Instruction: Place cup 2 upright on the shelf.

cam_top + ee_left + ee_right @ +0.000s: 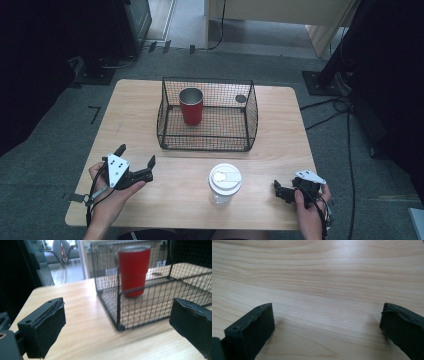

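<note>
A red metal cup (191, 106) (133, 270) stands upright inside a black wire basket (251, 116) (150, 306) at the back middle of the wooden table (170, 187). A clear cup with a white lid (225, 183) stands near the front edge, between my hands. My left gripper (136, 154) (117, 322) is open and empty at the front left, pointing toward the basket's near left corner. At the front right, my right gripper (279, 191) (327, 322) is open, tipped down over bare tabletop (317, 277), a short way right of the lidded cup.
A small dark disc (241, 98) lies in the basket's back right corner. Black stand bases (320, 82) and cables (330, 112) sit on the grey carpet beyond the table's right side. Bare wood lies left and right of the basket.
</note>
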`<action>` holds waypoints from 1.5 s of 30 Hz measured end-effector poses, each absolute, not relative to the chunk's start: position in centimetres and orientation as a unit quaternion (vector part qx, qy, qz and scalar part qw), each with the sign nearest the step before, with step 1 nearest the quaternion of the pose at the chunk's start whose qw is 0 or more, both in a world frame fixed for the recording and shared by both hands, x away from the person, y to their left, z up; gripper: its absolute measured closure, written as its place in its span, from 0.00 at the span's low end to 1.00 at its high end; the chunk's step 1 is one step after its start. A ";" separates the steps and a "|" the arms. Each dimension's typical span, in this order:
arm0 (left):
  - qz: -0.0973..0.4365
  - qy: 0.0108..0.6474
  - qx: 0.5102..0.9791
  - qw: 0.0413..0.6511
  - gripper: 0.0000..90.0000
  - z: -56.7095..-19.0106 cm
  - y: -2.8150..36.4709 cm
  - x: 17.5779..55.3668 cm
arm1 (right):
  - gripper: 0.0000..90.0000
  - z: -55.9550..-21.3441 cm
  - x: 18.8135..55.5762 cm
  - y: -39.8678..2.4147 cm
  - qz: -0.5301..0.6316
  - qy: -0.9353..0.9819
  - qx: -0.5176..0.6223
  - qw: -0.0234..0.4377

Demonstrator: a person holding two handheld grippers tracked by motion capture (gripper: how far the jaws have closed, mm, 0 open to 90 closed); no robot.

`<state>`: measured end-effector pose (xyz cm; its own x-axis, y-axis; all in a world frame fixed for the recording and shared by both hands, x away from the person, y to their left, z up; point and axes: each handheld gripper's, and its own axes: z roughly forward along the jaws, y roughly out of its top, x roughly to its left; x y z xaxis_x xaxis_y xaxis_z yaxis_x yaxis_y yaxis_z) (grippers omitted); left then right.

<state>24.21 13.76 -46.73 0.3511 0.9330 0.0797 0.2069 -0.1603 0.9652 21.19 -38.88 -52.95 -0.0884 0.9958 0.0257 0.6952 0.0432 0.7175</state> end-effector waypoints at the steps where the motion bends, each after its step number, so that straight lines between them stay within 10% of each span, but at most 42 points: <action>1: 0.373 0.434 0.665 0.480 0.01 -47.2 14.0 24.1 | 0.00 -52.9 21.1 -39.0 0.297 0.673 0.628 0.253; 45: 0.291 0.550 0.732 0.278 0.08 -52.0 17.9 25.5 | 0.00 -47.6 15.8 -31.4 0.423 0.735 0.470 0.245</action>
